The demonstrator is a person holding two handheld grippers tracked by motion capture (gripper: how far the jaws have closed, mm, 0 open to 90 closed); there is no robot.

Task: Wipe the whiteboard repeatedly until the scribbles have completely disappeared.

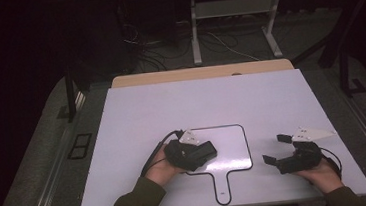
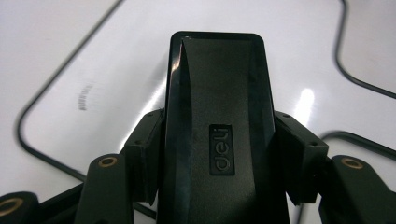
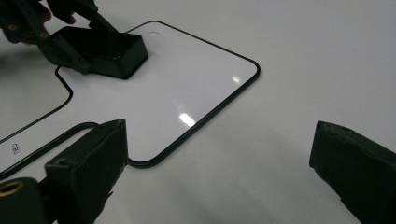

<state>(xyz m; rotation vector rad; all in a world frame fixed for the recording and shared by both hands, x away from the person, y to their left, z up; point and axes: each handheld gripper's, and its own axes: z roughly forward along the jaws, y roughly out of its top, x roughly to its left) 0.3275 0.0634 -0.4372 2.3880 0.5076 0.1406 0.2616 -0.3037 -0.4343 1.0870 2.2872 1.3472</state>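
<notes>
Black matt plastic eraser block point(image 2: 217, 135), stamped logo on top: clamped at both flanks by left tongs point(image 1: 198, 154), resting on small white paddle-shaped board with black rim point(image 1: 235, 143), itself flat on white counter point(image 1: 171, 109). Right tongs point(image 1: 276, 148): spread wide, empty, beside board. Advice: press flat, stroke evenly. Containers: none seen.

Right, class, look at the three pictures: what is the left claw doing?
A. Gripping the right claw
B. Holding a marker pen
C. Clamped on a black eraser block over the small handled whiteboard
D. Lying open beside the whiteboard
C: the left claw has both pads pressed on the sides of the black eraser, which sits over the whiteboard in the high view.
</notes>
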